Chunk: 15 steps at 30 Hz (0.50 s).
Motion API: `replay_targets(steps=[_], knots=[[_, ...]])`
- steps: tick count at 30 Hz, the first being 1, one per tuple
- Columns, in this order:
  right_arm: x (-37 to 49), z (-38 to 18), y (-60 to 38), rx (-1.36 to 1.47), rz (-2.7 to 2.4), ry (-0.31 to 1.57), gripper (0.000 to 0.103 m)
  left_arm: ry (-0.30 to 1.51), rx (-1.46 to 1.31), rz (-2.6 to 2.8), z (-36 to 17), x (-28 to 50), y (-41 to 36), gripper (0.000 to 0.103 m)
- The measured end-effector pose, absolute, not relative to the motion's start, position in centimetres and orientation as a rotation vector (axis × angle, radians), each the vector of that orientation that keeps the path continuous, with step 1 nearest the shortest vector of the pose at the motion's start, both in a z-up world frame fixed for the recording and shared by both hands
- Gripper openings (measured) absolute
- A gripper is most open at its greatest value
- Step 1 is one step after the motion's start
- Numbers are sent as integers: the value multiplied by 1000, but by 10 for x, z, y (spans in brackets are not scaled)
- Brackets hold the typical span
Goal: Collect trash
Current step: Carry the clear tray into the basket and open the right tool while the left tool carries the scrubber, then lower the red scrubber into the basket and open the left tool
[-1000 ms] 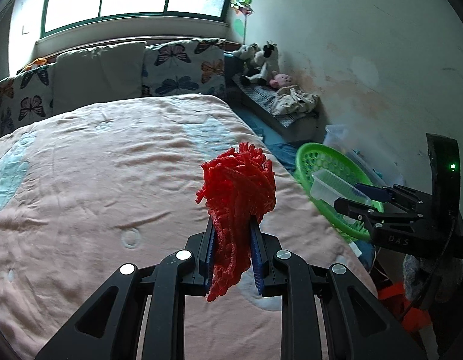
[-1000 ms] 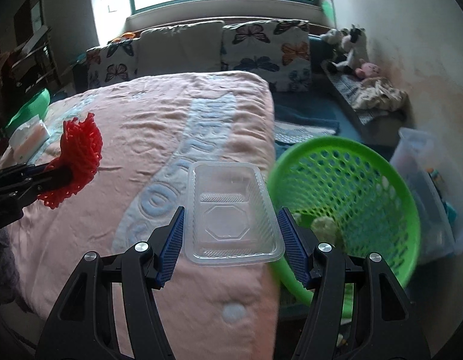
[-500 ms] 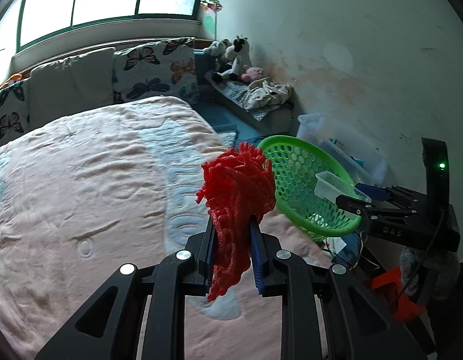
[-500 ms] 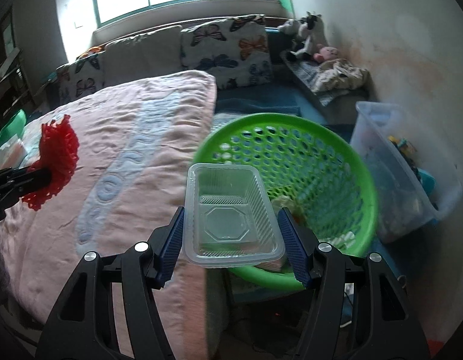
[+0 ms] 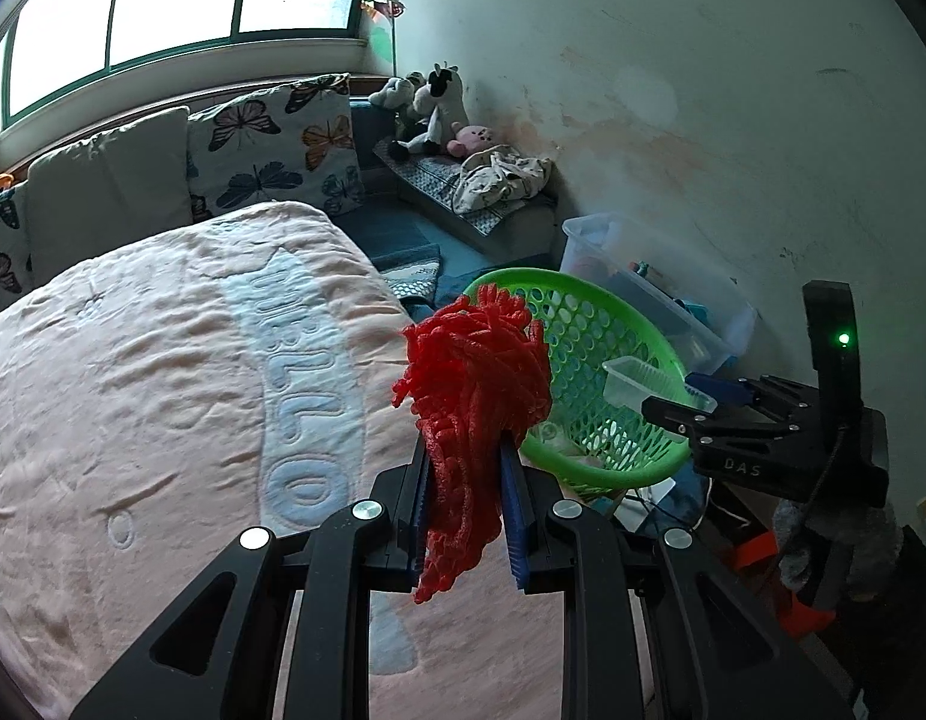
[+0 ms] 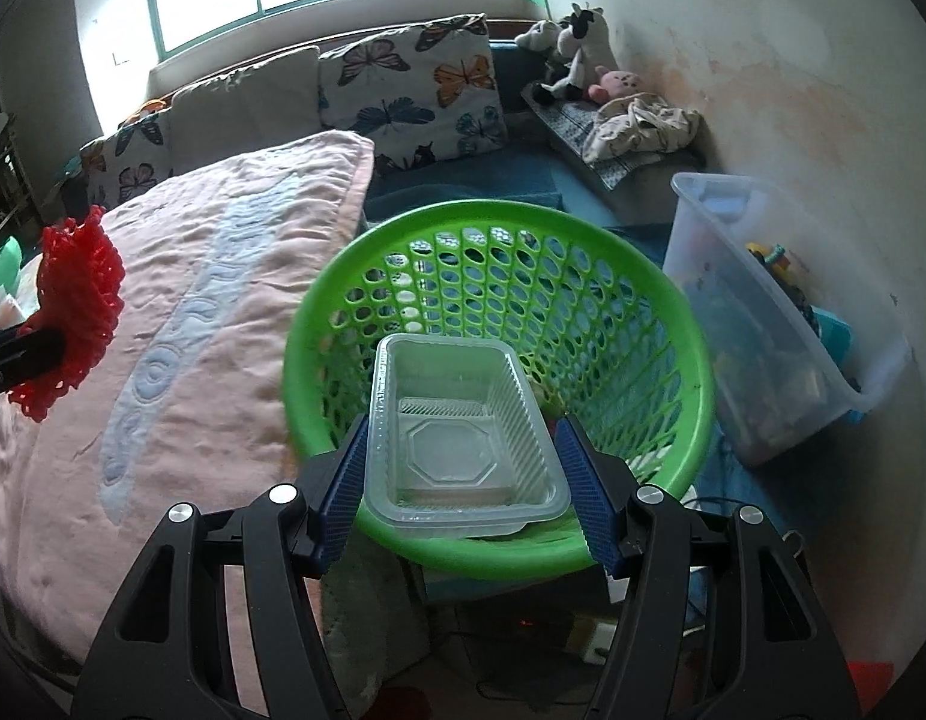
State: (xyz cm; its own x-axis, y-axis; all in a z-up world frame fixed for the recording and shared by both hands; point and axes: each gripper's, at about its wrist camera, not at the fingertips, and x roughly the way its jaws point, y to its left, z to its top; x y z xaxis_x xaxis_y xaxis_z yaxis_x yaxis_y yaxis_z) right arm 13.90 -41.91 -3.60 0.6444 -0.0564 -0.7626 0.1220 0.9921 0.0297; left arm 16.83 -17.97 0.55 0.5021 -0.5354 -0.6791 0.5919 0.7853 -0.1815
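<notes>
My left gripper (image 5: 466, 468) is shut on a red foam net (image 5: 475, 378), held above the right edge of the pink bed. A green basket (image 5: 589, 324) stands just beyond it on the floor side. My right gripper (image 6: 463, 450) is shut on a clear plastic container (image 6: 463, 426), held over the near rim of the green basket (image 6: 511, 276). From the left wrist view the right gripper (image 5: 679, 405) and its clear container (image 5: 637, 381) hang over the basket's right side. The red net (image 6: 72, 312) also shows at the left of the right wrist view.
A pink blanket (image 5: 162, 372) covers the bed, with butterfly pillows (image 5: 270, 144) at its head. A clear storage bin (image 6: 781, 312) stands right of the basket against the wall. Stuffed toys (image 6: 577, 54) and a crumpled cloth lie on a low bench. Some pale scraps lie in the basket.
Both grippers have moved right, from over the bed toward the basket. The clear container went from above the blanket to above the basket's near rim. Both grips are unchanged.
</notes>
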Motion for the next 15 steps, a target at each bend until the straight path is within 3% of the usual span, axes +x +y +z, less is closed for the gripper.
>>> replay_targets(steps=[15], knots=[[145,-48,-440,105,-133,875,63,816,105,-718,1,177,-213,20]])
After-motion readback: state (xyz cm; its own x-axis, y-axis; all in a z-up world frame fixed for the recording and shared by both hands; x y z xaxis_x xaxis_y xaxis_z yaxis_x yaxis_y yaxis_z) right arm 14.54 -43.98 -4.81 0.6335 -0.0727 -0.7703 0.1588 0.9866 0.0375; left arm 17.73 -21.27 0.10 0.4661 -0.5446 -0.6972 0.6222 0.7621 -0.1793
